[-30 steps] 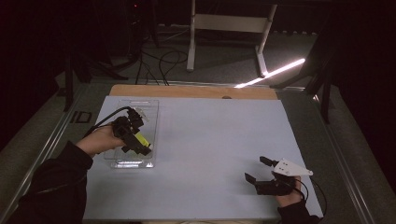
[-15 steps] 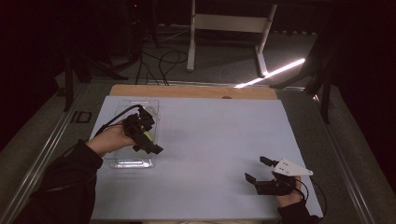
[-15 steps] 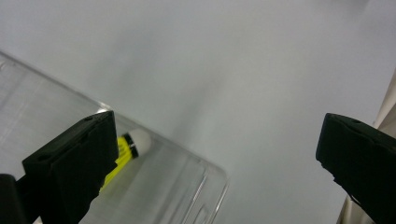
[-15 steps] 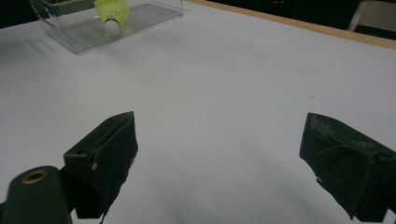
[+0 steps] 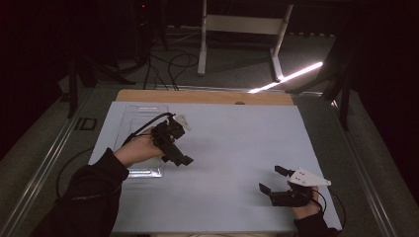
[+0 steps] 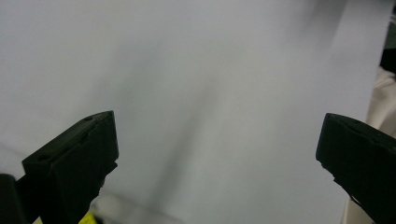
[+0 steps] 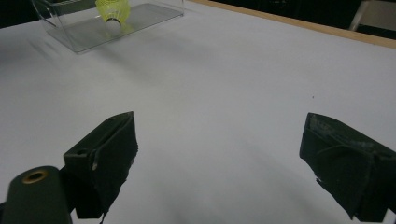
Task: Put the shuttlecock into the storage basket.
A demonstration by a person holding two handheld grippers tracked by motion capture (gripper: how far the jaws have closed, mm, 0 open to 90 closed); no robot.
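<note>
We see the left gripper (image 5: 180, 157) held above the table (image 5: 232, 148), just right of the clear tray (image 5: 133, 116) on the left side. Its jaws are spread wide with nothing between them; the left gripper view shows bare table surface between them, blurred. The yellow shuttlecock (image 7: 113, 10) sits in the clear tray (image 7: 140, 16), seen at the far left of the right gripper view. In the high view we cannot make out the shuttlecock, the hand and gripper cover part of the tray. So the shuttlecock lies in the tray, apart from the left gripper's jaws, to the gripper's left or behind it. The right gripper (image 5: 272, 181) rests low at the near right of the table, jaws spread, holding nothing, well apart from the tray.
</note>
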